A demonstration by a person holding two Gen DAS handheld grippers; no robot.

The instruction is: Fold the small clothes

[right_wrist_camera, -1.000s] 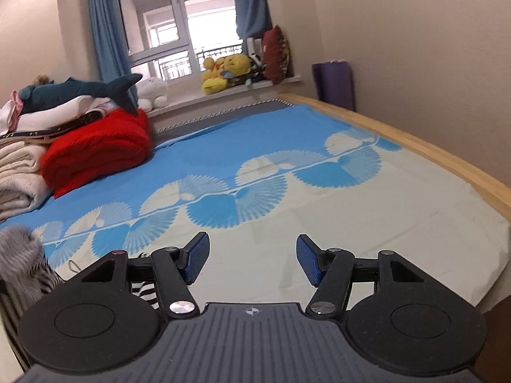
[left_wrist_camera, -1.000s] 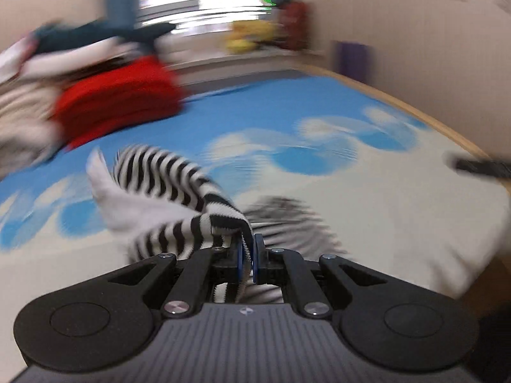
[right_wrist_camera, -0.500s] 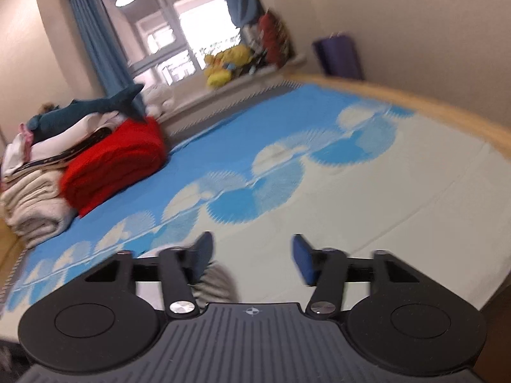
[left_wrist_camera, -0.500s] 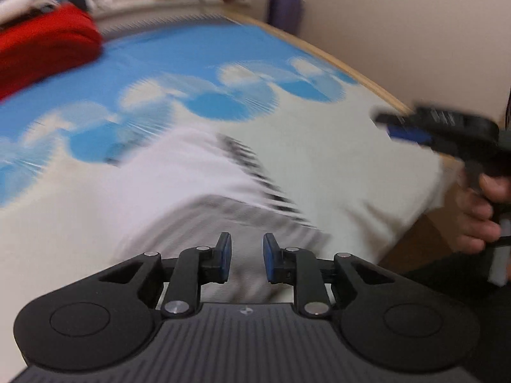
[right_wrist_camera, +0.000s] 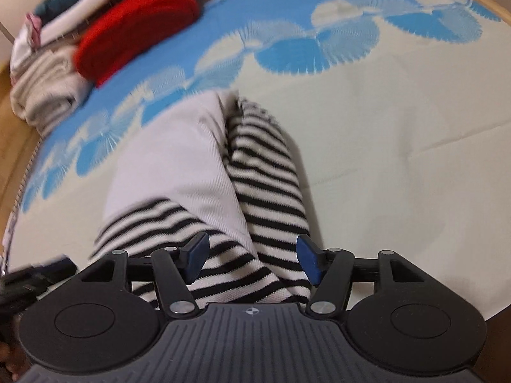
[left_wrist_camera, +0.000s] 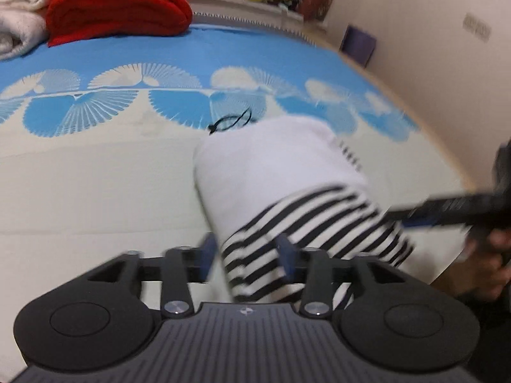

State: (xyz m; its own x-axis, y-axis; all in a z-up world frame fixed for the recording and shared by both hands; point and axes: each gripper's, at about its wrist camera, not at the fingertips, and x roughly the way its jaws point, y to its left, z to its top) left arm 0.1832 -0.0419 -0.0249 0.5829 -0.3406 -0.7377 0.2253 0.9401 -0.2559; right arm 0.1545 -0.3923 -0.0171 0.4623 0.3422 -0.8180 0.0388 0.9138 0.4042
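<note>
Left hand-held gripper (left_wrist_camera: 247,257) just opening, right hand-held gripper (right_wrist_camera: 252,260) reopened, both astride striped garment (right_wrist_camera: 204,172), ungripped

The left gripper (left_wrist_camera: 247,257) angles downward, its blue pads parted, the jaws having just been opening; striped cloth lies between them, apparently unpinched, though blur hides the contact. The right gripper (right_wrist_camera: 252,257) also tilts down with jaws spread, having just widened again, pads clear. A hand (left_wrist_camera: 488,265) grips the right gripper's handle.
</note>
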